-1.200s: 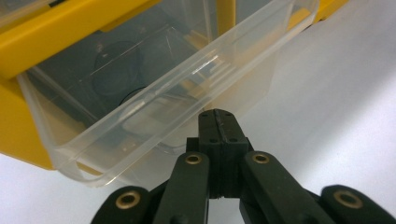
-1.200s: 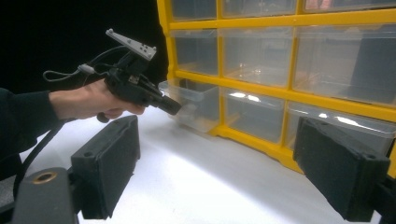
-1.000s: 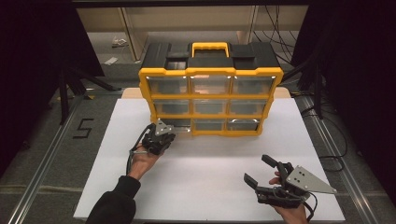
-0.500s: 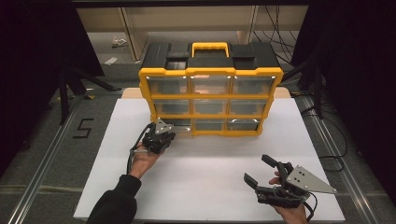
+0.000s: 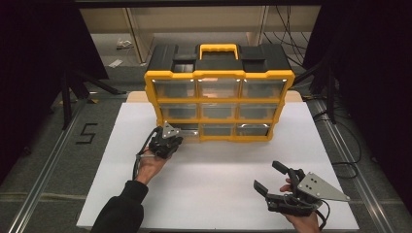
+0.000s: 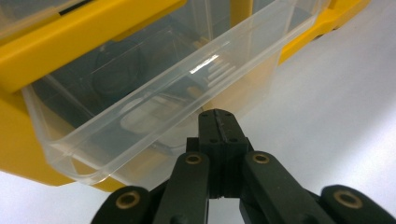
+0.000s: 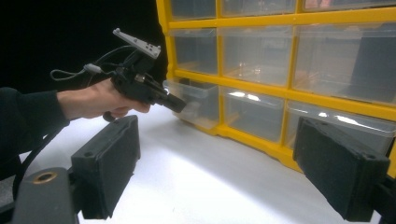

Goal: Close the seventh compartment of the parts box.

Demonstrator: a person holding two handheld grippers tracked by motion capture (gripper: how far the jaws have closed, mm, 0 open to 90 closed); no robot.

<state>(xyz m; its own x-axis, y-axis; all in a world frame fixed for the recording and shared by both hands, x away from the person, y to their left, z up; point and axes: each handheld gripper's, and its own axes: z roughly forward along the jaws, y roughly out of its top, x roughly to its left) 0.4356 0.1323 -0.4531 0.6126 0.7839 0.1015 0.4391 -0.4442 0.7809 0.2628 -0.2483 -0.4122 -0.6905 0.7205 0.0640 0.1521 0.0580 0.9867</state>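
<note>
A yellow organiser (image 5: 218,80) with clear drawers stands at the back of the white board (image 5: 218,194). Its bottom-left drawer (image 5: 187,130) is pulled partway out, as the left gripper view confirms for this drawer (image 6: 140,126). My left gripper (image 5: 174,136) is at that drawer's front. In its own view the left gripper (image 6: 217,119) has its jaws pressed together at the drawer's front pull. My right gripper (image 5: 268,177) hovers open near the board's front right, holding nothing. The right gripper view has the left gripper (image 7: 176,103) touching the drawer (image 7: 196,100).
The organiser (image 7: 280,21) has three rows of clear drawers and a black top with a yellow handle (image 5: 217,48). A black "5" mark (image 5: 87,133) lies on the floor left of the board. Metal rails run along both sides. Dark curtains flank the table.
</note>
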